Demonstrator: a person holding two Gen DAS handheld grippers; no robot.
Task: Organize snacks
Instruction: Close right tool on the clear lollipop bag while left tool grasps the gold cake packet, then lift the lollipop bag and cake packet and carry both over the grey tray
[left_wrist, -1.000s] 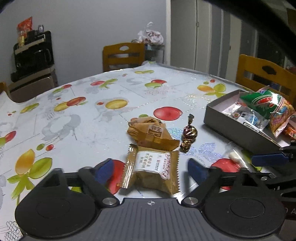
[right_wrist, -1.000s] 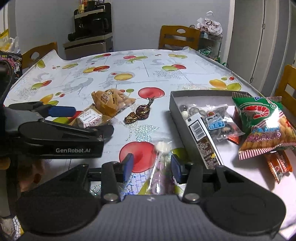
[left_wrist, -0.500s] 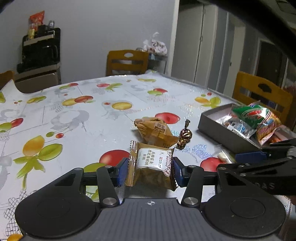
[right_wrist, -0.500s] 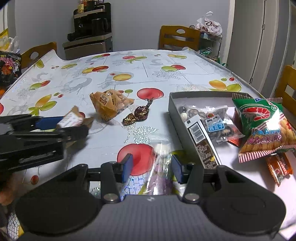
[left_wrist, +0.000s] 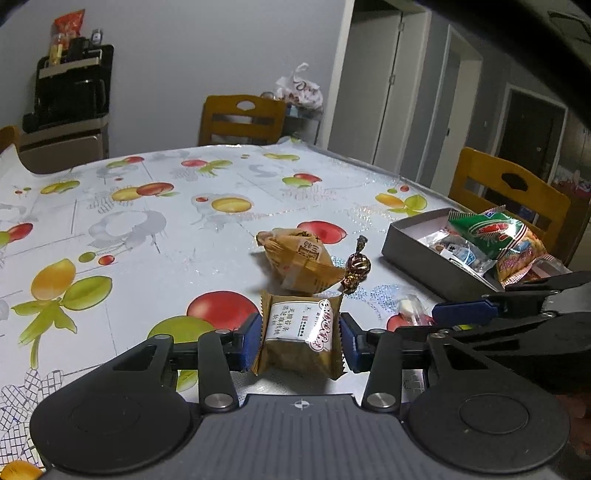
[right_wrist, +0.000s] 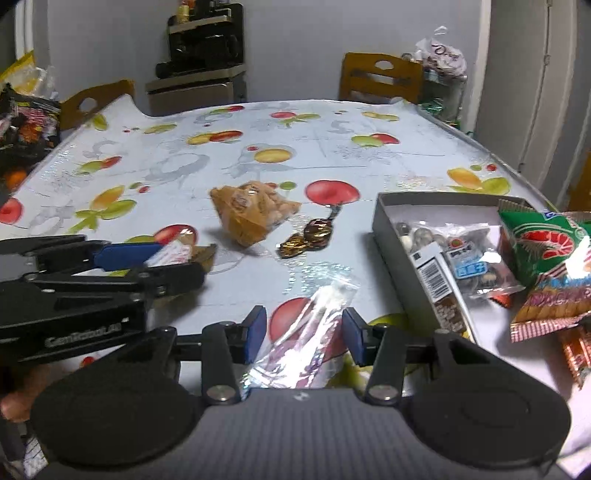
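My left gripper (left_wrist: 299, 336) has its jaws closing on a brown pastry packet (left_wrist: 299, 332), and both blue pads press its sides. From the right wrist the same packet (right_wrist: 177, 254) sits in that gripper just above the table. My right gripper (right_wrist: 303, 332) holds a clear candy wrapper (right_wrist: 310, 325), whose film reaches both pads. An orange peanut bag (left_wrist: 299, 258) and a brown foil candy (left_wrist: 356, 267) lie ahead on the fruit-print tablecloth. A grey box (right_wrist: 384, 221) at the right holds several snack packs, with a green shrimp cracker bag (right_wrist: 543, 243) over its rim.
Wooden chairs (left_wrist: 242, 120) stand at the far end and at the right side (left_wrist: 509, 192) of the table. A black snack bag (right_wrist: 26, 125) sits at the left edge. Orange packets (right_wrist: 576, 350) lie right of the box. The table's right edge runs close behind the box.
The left jaws have closed from wide apart onto the pastry packet, which now sits between the pads off the cloth. The right gripper has stayed put over its wrapper.
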